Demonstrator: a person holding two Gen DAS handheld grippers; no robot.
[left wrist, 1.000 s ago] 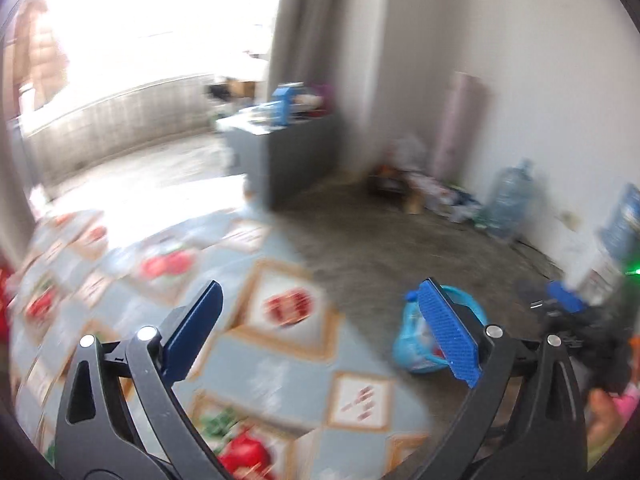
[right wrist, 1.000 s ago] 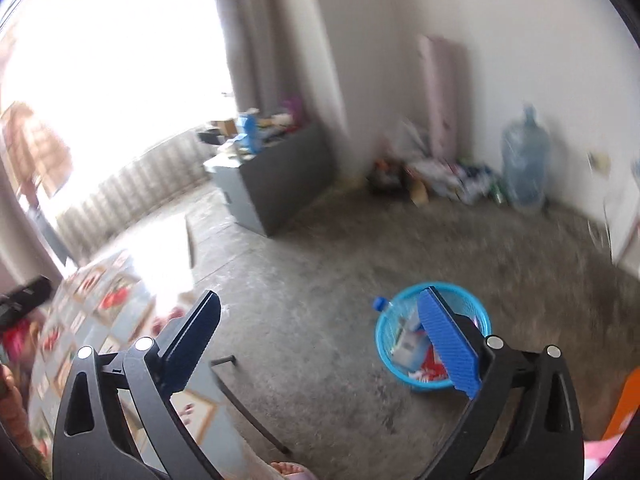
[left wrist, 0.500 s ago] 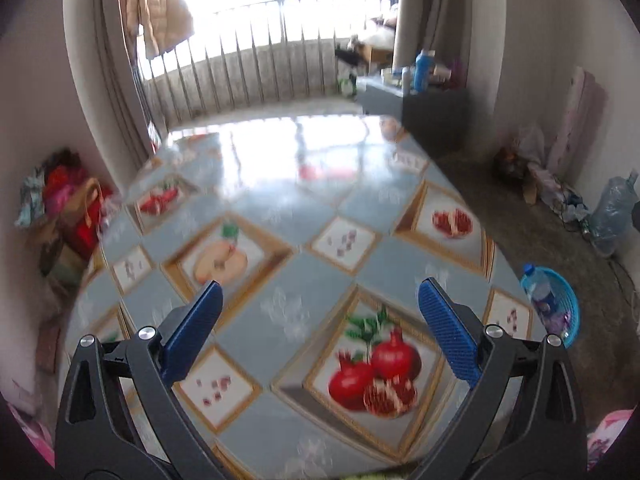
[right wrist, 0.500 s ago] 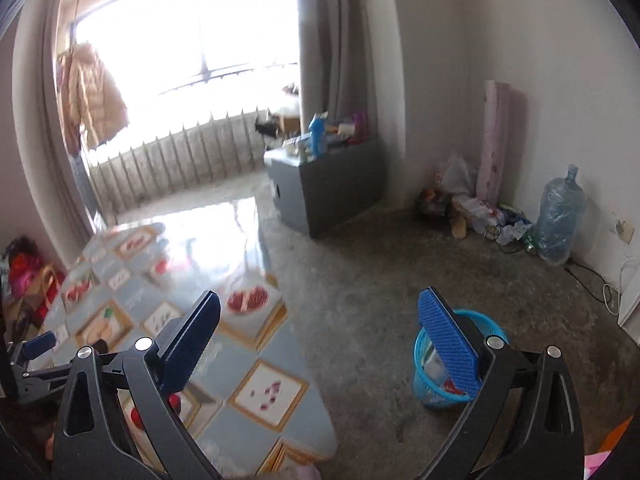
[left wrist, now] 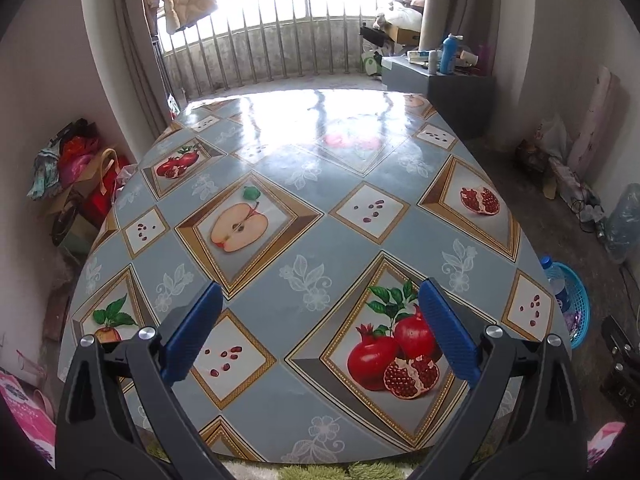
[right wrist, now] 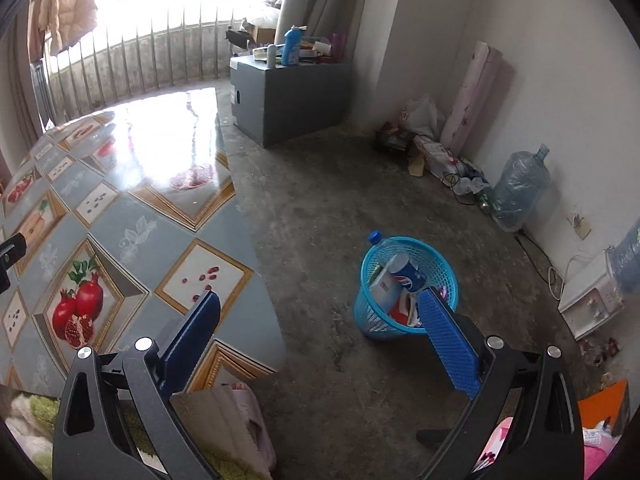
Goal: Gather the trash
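A blue mesh waste basket (right wrist: 374, 322) stands on the concrete floor right of the table, holding a clear plastic bottle with a blue cap (right wrist: 386, 250), a blue soda can (right wrist: 408, 274) and wrappers. The left wrist view catches the basket (left wrist: 576, 300) past the table's right edge. My left gripper (left wrist: 320, 334) hangs open over the near end of the fruit-patterned table (left wrist: 352, 248), nothing between its fingers. My right gripper (right wrist: 320, 338) is open and empty, above the floor beside the table's corner (right wrist: 256, 344), with its right pad (right wrist: 448, 344) in front of the basket.
A grey cabinet (right wrist: 288, 88) with bottles on top stands by the balcony railing. Bags, cables and a large water jug (right wrist: 518, 190) line the right wall. Bags and clothes (left wrist: 76, 168) pile up left of the table. A white box (right wrist: 592, 304) sits on the floor at right.
Both views have swung left and steadied from a blurred look at the floor and basket. The left gripper now faces the tabletop. Both grippers stayed open.
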